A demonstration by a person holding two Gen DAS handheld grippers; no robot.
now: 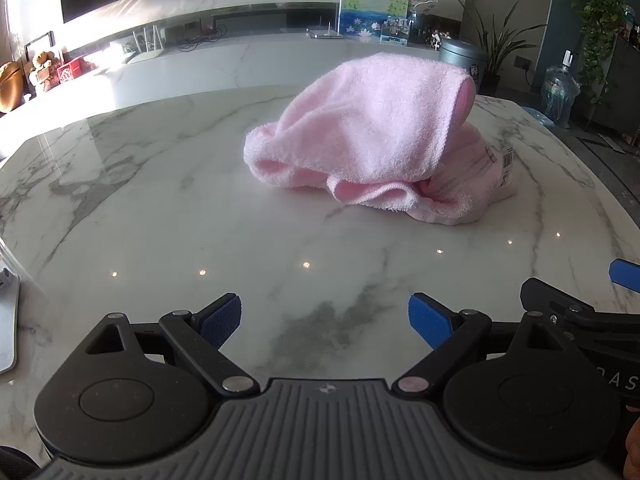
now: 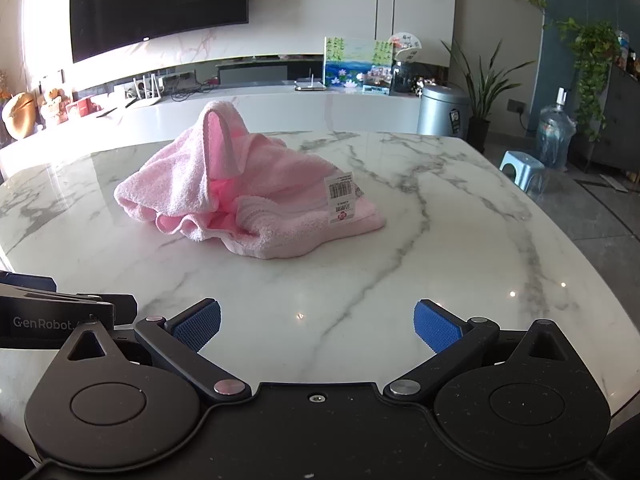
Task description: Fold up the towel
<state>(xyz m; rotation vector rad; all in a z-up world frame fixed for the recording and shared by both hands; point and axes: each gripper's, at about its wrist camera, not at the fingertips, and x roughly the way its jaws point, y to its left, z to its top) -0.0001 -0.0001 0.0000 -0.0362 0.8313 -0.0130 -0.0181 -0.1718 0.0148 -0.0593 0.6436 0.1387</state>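
Both tools spread wide, empty: left tool (image 1: 325, 320), right tool (image 2: 317, 324). Crumpled pink terry towel (image 2: 248, 196) heaped ahead on the marble counter (image 2: 440, 240). Risk: pinching several bunched layers, dragging the whole heap.

Bare marble worktop (image 2: 400, 264) lies between both pairs of spread fingers and the crumpled pink towel (image 2: 248, 192), the only obstacle on it.
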